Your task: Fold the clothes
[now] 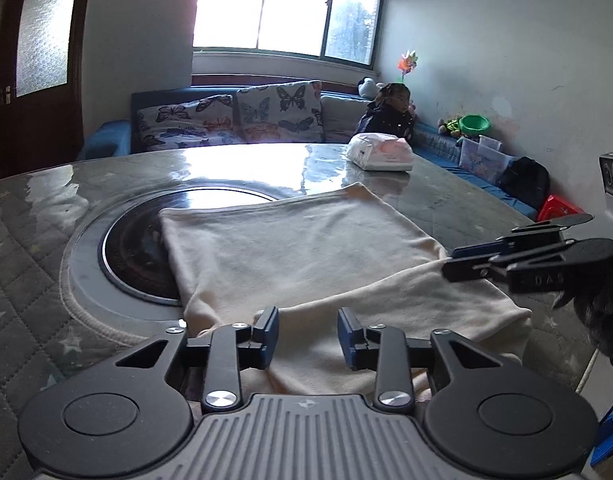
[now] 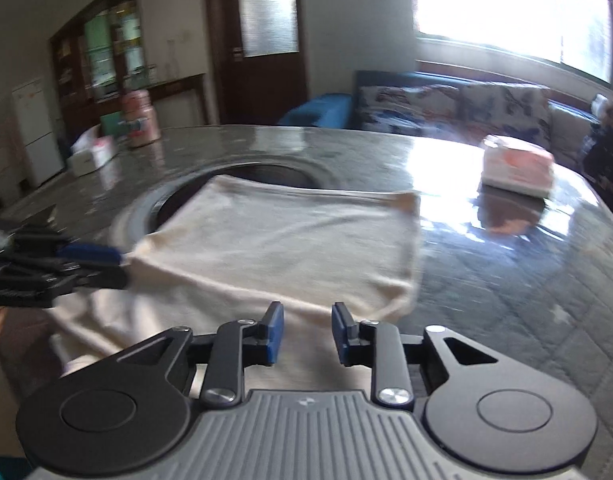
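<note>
A cream garment [image 1: 302,248] lies folded flat on the table, its far left part over a round dark hob. It also shows in the right wrist view [image 2: 290,240]. My left gripper [image 1: 308,334] is open just above the garment's near edge, with nothing between the fingers. My right gripper [image 2: 307,332] is open over the garment's near right part. The right gripper shows from the side in the left wrist view [image 1: 462,262], at the garment's right edge. The left gripper shows in the right wrist view [image 2: 106,266], at the garment's left corner.
A round dark hob [image 1: 134,240] is set into the grey glossy table [image 1: 446,200]. A tissue pack [image 1: 380,152] lies at the far side. A child [image 1: 390,110] sits on a sofa [image 1: 234,120] behind. A pink jar [image 2: 140,120] and a box [image 2: 92,152] stand far left.
</note>
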A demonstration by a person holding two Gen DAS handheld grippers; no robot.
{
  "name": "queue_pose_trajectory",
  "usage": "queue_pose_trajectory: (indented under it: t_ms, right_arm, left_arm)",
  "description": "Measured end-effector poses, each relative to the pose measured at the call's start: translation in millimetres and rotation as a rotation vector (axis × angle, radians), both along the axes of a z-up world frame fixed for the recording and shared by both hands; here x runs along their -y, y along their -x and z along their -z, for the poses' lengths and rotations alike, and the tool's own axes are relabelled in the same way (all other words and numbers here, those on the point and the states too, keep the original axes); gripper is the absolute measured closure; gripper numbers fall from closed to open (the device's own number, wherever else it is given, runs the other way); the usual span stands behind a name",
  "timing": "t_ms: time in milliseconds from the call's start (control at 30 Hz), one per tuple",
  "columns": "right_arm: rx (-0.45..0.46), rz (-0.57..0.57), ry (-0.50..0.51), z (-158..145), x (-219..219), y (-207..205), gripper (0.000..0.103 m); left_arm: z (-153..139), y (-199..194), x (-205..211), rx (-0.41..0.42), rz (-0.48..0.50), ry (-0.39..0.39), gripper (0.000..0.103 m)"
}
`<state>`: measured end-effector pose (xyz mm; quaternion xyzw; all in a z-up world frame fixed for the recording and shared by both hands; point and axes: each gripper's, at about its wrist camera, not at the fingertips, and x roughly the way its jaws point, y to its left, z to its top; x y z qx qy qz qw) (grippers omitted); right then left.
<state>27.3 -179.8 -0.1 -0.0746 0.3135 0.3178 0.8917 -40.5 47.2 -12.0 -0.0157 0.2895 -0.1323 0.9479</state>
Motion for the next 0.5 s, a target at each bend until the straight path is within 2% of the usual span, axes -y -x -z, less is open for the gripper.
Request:
queue_pose_trajectory:
  t_ms: [133,267,400,500]
  right_arm:
    - [0.008,-0.101,0.03,5,-21,19,0.067]
    - [0.038,-0.171,0.091,13,-36,41,0.066]
    - [0.066,-0.188,0.098,7,-35,54,0.062]
    - [0.062,-0.16,0.089,6,-28,53,0.062]
  left_arm:
    - [7,2,8,-0.019,0.042,-0.027,0.064]
    - [13,10,8,-0.037,0.058,-0.05,0.061]
    - [11,19,6,-0.023,0.075,-0.065,0.056]
    - [10,20,4,-0.018,0.067,-0.058,0.054]
